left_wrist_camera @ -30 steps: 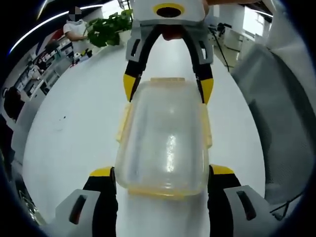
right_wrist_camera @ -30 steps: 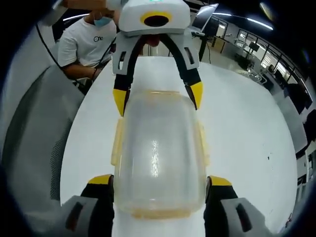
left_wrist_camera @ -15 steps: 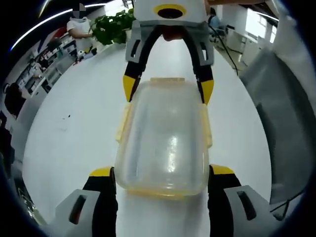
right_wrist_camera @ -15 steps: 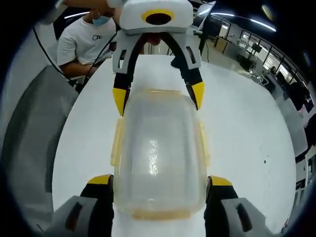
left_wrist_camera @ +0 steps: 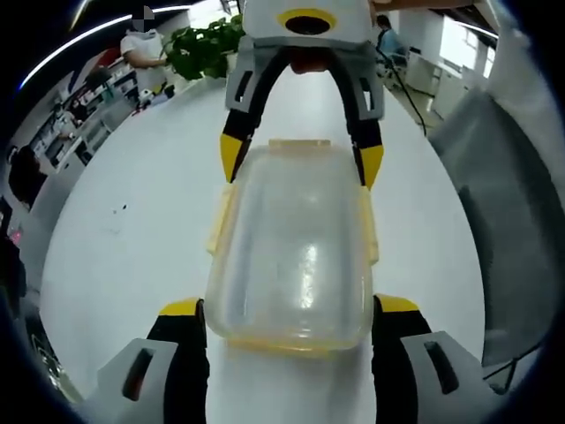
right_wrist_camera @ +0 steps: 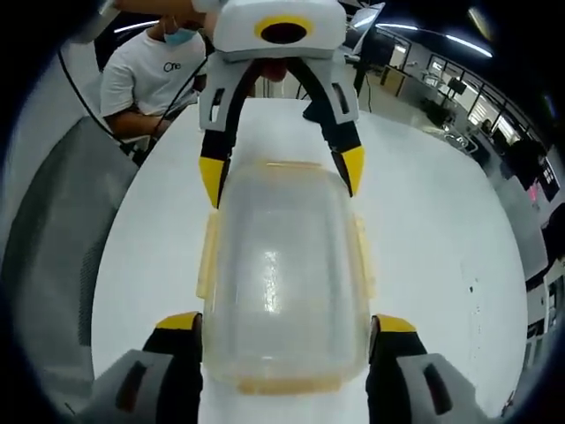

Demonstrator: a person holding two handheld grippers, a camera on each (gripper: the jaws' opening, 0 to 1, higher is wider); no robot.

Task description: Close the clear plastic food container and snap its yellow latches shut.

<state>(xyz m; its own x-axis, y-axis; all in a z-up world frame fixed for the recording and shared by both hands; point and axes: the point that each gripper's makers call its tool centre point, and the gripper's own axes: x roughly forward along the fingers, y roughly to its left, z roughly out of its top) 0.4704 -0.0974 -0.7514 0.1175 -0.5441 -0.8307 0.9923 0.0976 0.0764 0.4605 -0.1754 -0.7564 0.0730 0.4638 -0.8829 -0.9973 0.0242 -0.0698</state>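
Note:
The clear plastic container (left_wrist_camera: 296, 238) lies on the white table (left_wrist_camera: 132, 238) with its lid on and pale yellow latches (left_wrist_camera: 221, 221) along its sides and ends. My left gripper (left_wrist_camera: 289, 306) has its yellow-tipped jaws pressed against both sides of the container's near end. My right gripper (left_wrist_camera: 300, 159) comes in from the far side and clamps the opposite end. In the right gripper view the same container (right_wrist_camera: 278, 265) runs lengthwise between my right gripper (right_wrist_camera: 284, 322) below and my left gripper (right_wrist_camera: 281, 172) above. The side latches (right_wrist_camera: 206, 256) lie flat against the walls.
A grey chair back (left_wrist_camera: 503, 230) stands beside the table, seen too in the right gripper view as the chair (right_wrist_camera: 53, 247). A person in a white shirt (right_wrist_camera: 154, 79) sits at the far edge. A potted plant (left_wrist_camera: 199, 49) stands at the table's other end.

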